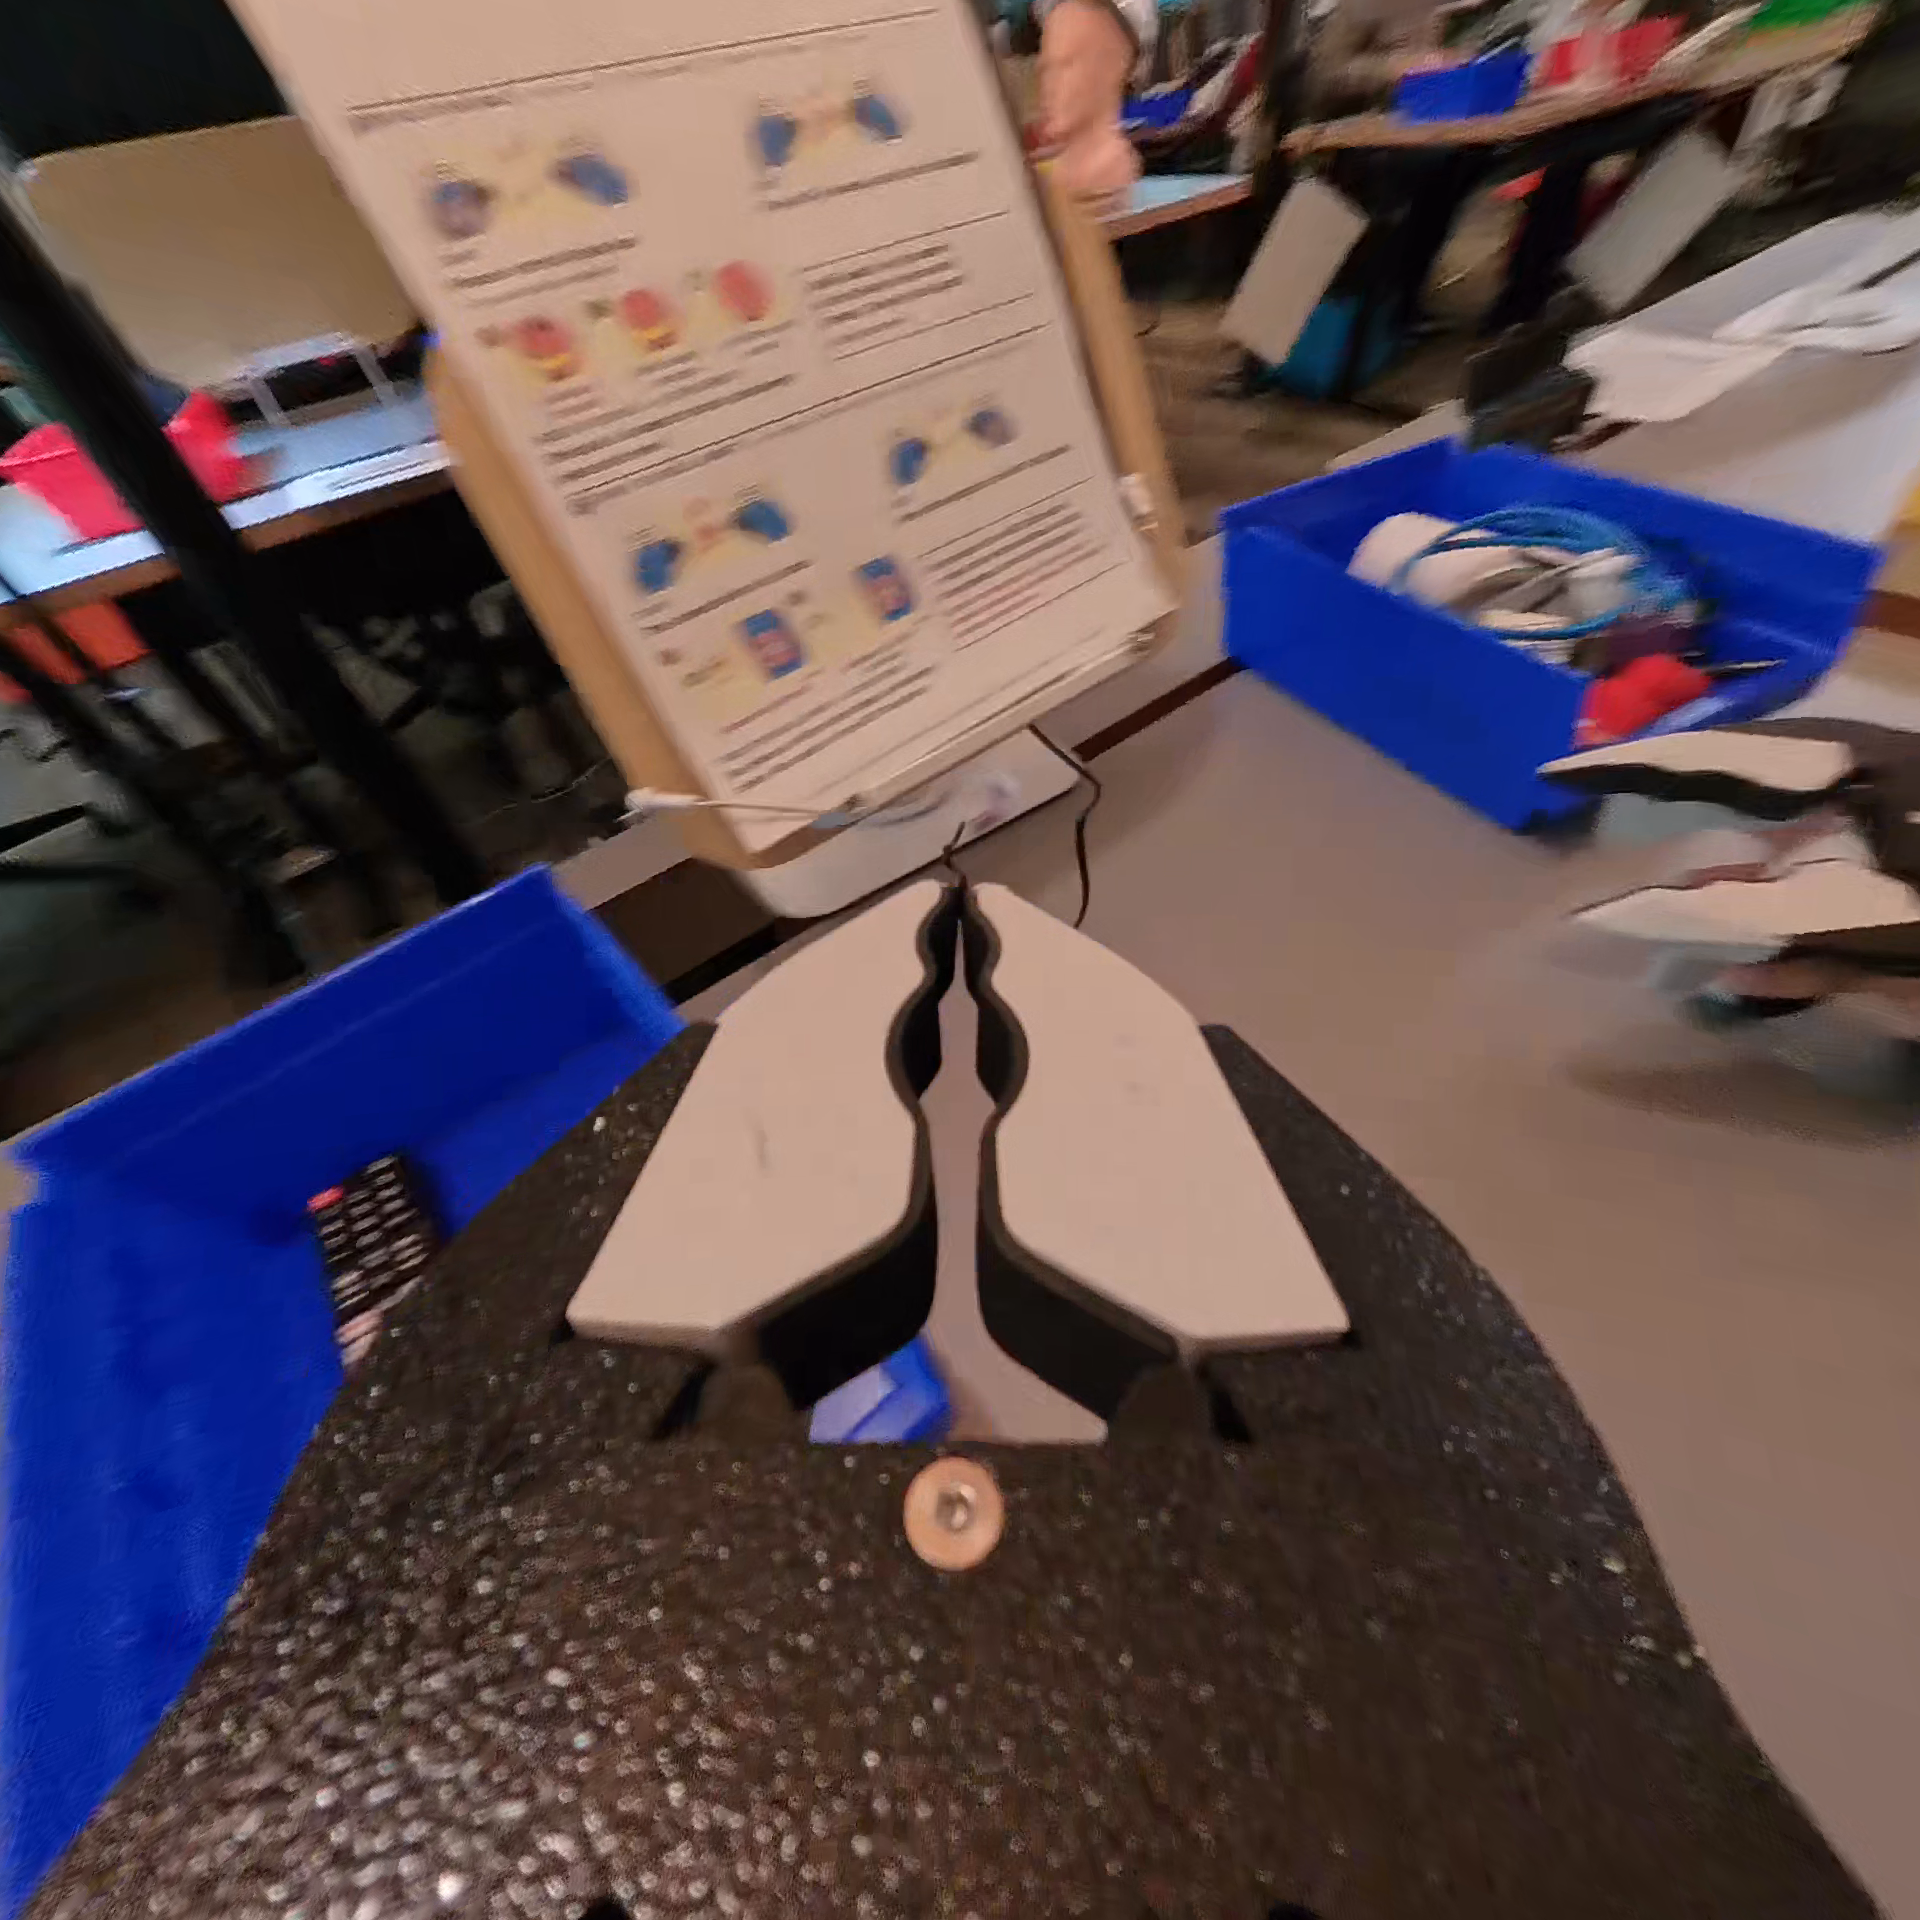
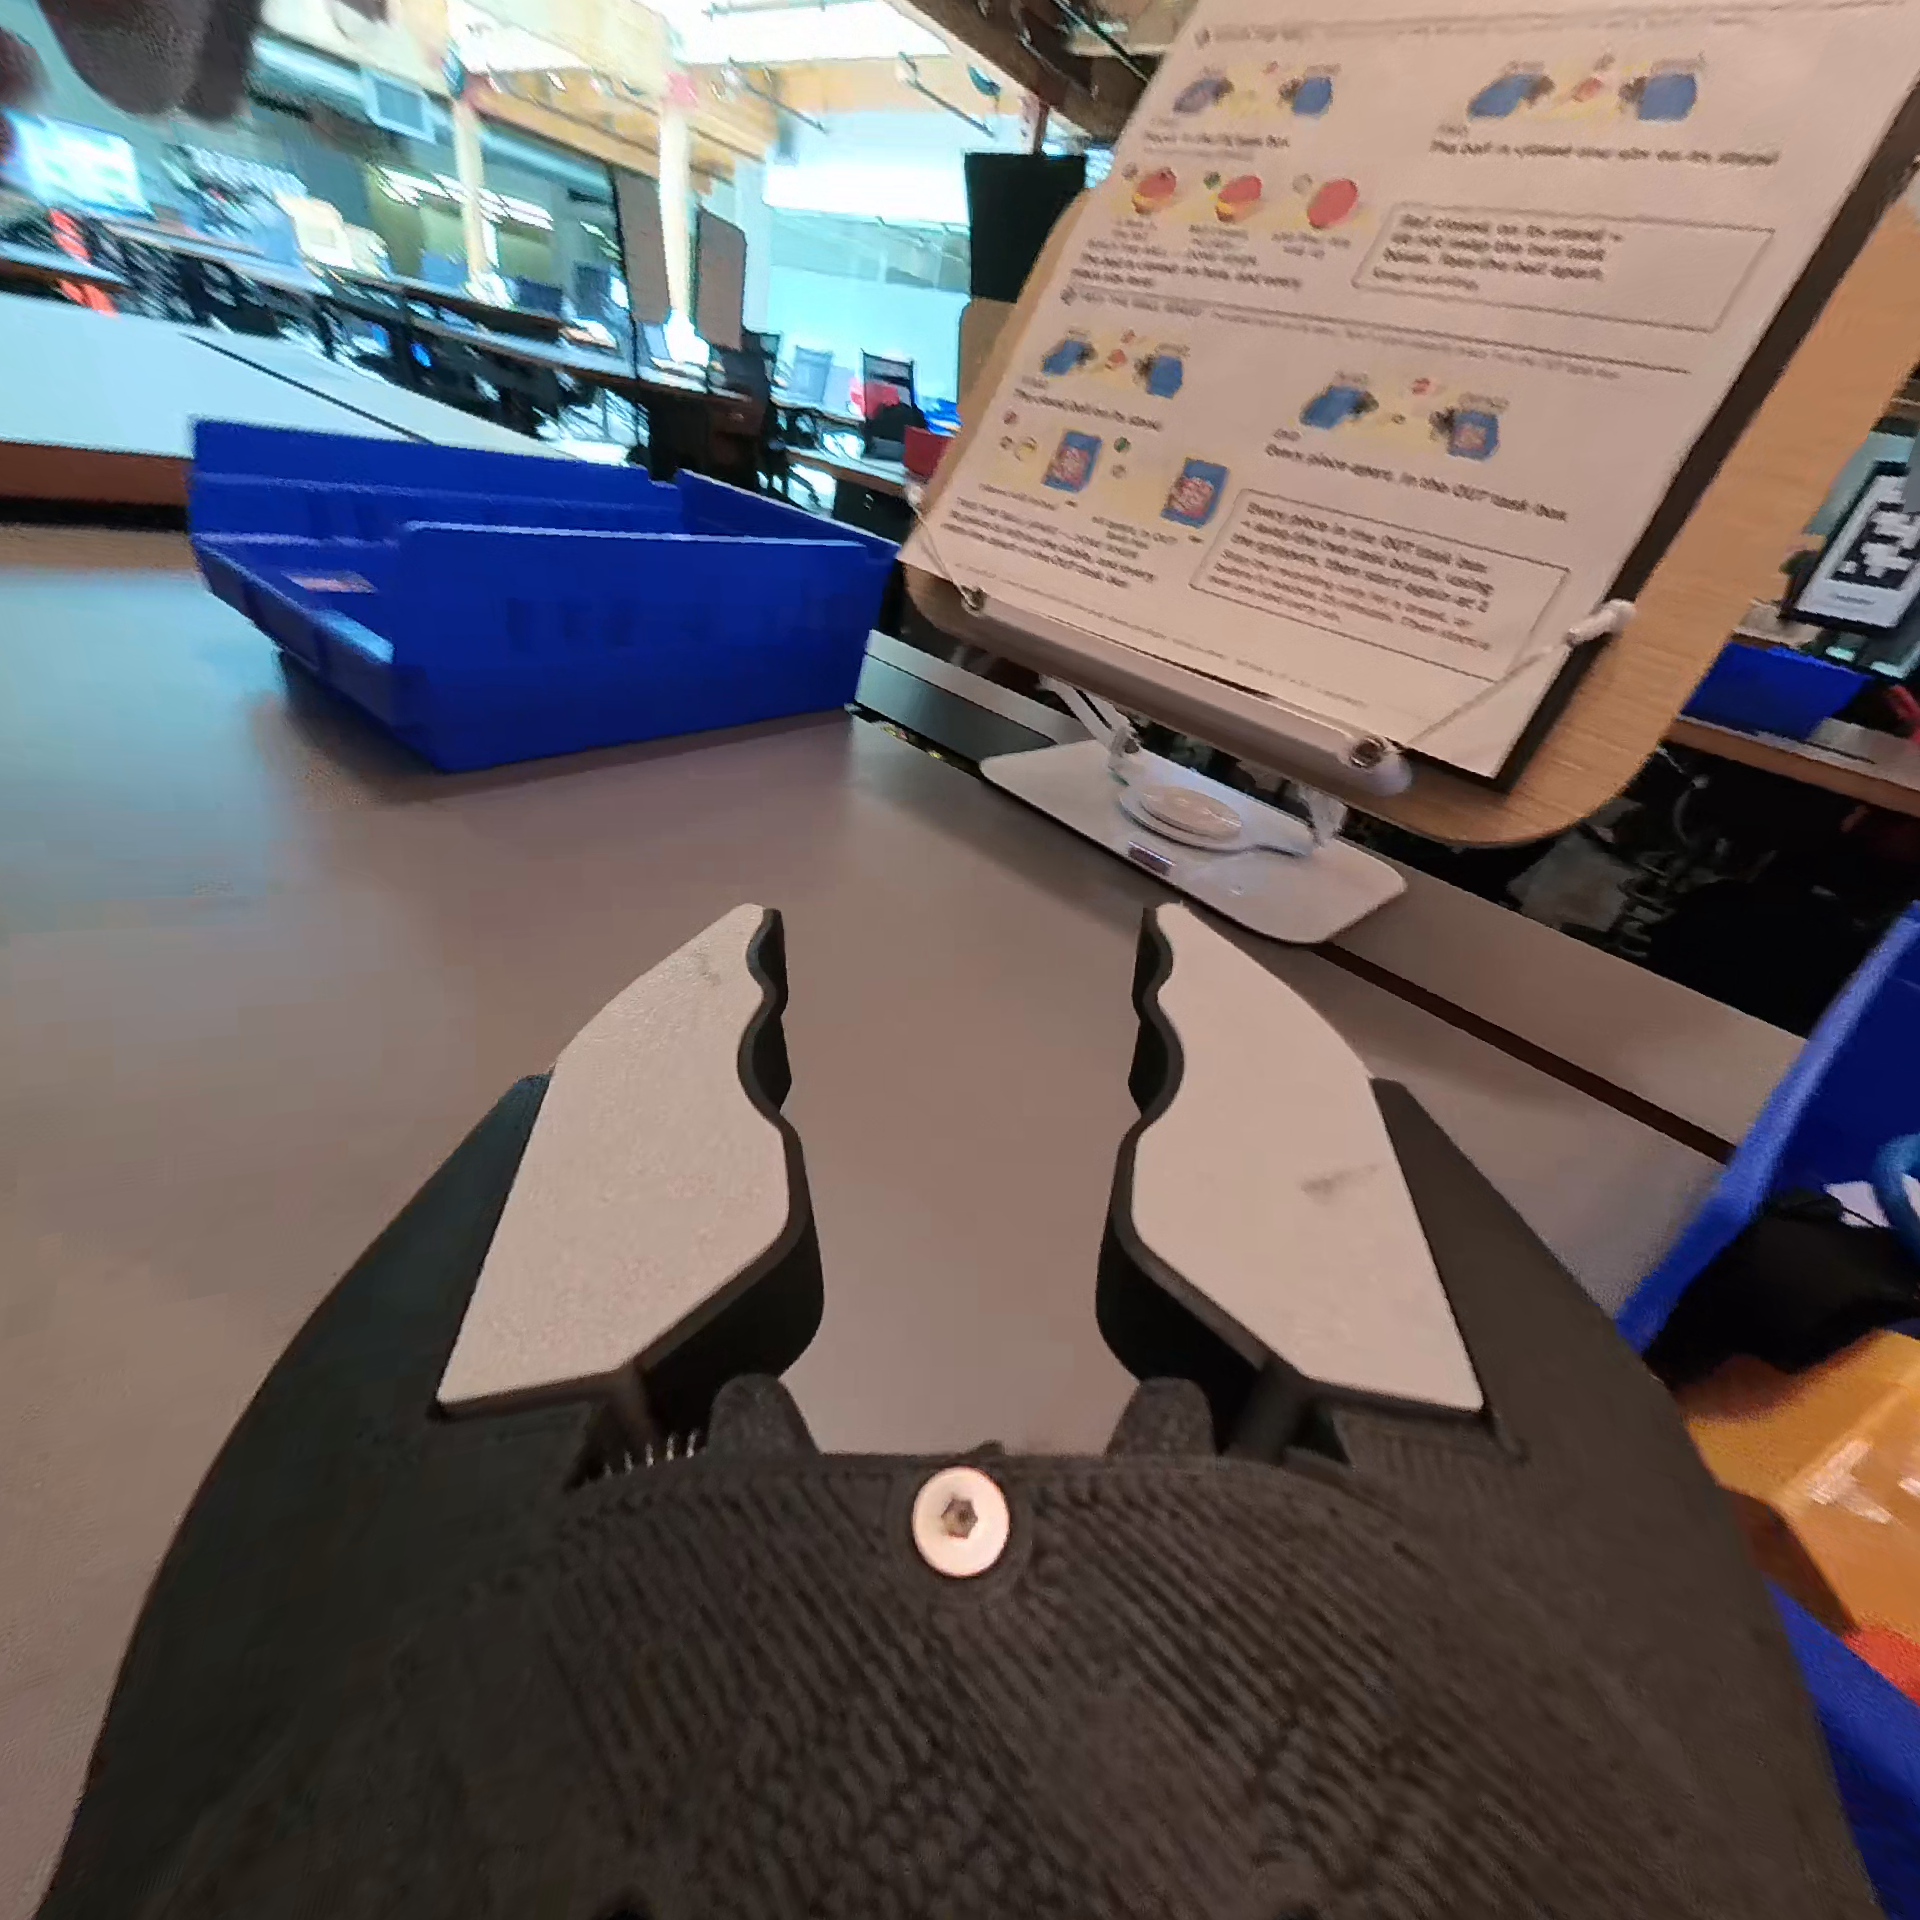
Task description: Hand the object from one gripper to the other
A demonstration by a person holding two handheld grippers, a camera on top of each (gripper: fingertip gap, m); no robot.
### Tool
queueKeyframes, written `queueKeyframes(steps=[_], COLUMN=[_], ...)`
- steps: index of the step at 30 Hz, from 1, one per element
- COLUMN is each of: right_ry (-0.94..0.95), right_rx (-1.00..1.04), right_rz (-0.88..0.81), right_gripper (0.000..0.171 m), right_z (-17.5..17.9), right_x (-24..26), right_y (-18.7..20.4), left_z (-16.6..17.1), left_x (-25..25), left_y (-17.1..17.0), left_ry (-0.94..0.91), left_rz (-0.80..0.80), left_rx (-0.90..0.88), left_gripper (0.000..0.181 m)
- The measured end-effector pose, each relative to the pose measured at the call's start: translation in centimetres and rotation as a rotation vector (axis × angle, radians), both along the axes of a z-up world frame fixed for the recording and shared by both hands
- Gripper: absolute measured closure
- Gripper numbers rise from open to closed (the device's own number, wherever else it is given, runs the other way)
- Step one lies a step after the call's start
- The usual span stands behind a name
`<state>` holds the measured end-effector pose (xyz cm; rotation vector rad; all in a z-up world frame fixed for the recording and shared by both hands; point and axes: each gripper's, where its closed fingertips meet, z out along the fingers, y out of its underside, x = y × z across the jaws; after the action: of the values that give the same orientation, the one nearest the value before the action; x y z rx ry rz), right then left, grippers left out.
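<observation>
Left wrist view is showing no object held: the left gripper (image 1: 961, 914) is being kept with its 2 fingers pressed together at the tips, and nothing is being pinched between them. Which item is meant as the object cannot be told. The likeliest candidates are being stored in the blue bin on the right (image 1: 1455, 665), where a coiled blue cable (image 1: 1558, 561), white items and something red (image 1: 1647, 691) are lying in a heap. A dark remote control (image 1: 369, 1247) is lying in the blue bin on the left (image 1: 312, 1049), just beside the left gripper.

The right gripper (image 2: 961, 940) is being held above the grey table (image 2: 312, 987) with its fingers spread and nothing between them; in the left wrist view it is being seen blurred at the right edge, near the filled bin.

The task is being judged as not yet begun — no pick-up has been made, so grasping, meeting of the 2 grippers and release are all left.

An instruction sheet (image 2: 1351, 364) is being held up on a wooden board stand (image 2: 1714, 582) — printed text and small coloured pictures are being shown on it, but the writing is not being repeated here. No brand marks are being made out.
</observation>
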<state>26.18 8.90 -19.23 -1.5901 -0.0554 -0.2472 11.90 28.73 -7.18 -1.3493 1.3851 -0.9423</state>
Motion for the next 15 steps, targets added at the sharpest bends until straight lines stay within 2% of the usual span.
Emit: queueKeyframes(steps=[3,7,11,13,15], right_ry=[-0.001,-0.014,0.025,0.087,0.137], right_rx=[0.014,0.080,0.088,0.089,0.103], right_rz=[0.056,0.154,0.166,0.122,0.146], right_gripper=[0.107,0.112,0.117,0.121,0.128], right_z=[0.3,1.6,1.9,1.8,2.0], right_x=[-1.6,-4.3,-5.5,-4.9,-5.0], right_y=[0.4,0.7,1.1,1.1,1.1], left_z=[-1.4,-5.1,-8.5,-9.4,-10.1], left_x=[1.5,4.9,8.1,8.9,9.5], left_y=[-3.3,-7.8,-11.5,-12.9,-14.2], left_ry=[-0.055,-0.087,-0.185,-0.235,-0.247], left_rz=[-0.059,-0.140,-0.174,-0.183,-0.187], left_rx=[-0.046,-0.140,-0.072,-0.057,-0.024], left_gripper=[0.181,0.181,0.181,0.181,0.181])
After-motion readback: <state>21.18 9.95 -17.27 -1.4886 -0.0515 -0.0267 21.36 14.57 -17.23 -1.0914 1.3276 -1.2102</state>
